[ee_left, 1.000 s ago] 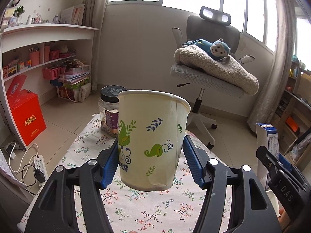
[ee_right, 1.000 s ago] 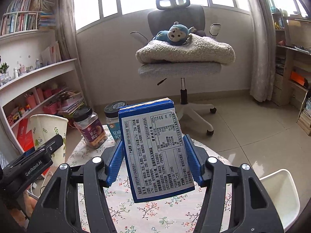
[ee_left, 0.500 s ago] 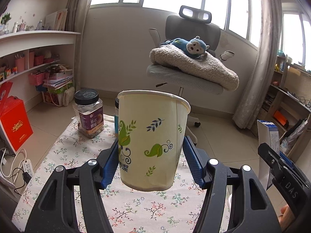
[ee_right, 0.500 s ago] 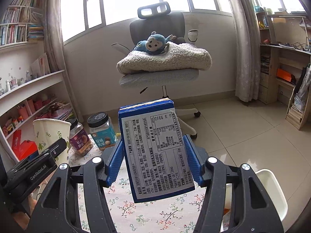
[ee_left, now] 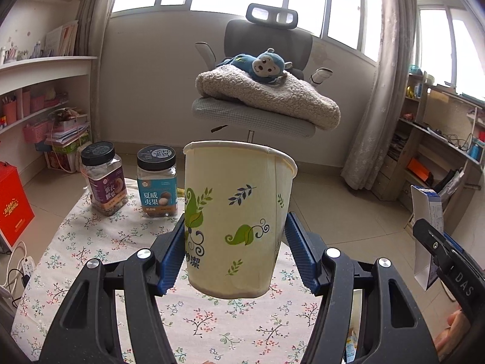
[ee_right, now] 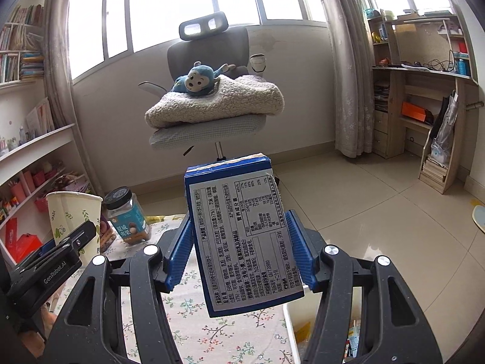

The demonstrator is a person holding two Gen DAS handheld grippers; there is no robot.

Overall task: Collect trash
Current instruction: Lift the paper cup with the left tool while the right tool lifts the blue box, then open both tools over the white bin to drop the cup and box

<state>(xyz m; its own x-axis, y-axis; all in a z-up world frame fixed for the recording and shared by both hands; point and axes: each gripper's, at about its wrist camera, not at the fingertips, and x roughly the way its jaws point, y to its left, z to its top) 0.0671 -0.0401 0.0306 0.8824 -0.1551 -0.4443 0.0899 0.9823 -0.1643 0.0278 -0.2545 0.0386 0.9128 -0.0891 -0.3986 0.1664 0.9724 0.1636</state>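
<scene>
My left gripper (ee_left: 235,250) is shut on a cream paper cup (ee_left: 236,215) with green leaf print and holds it upright above the floral tablecloth (ee_left: 100,251). My right gripper (ee_right: 241,251) is shut on a blue carton (ee_right: 242,230) with a white printed label, held upright above the table's right edge. The carton also shows at the right of the left wrist view (ee_left: 426,212). The cup also shows at the left of the right wrist view (ee_right: 74,212). A white bin (ee_right: 291,324) with scraps in it stands below the right gripper.
Two black-lidded snack jars (ee_left: 104,179) (ee_left: 157,177) stand at the table's far edge. A grey office chair (ee_left: 260,103) with a blanket and a blue plush monkey stands behind the table. Shelves line the left wall; a desk unit (ee_right: 424,97) stands at the right.
Both grippers have swung to the right with the cup and the carton still held. The jars and chair have shifted left in view, and the white bin has come in below the right gripper.
</scene>
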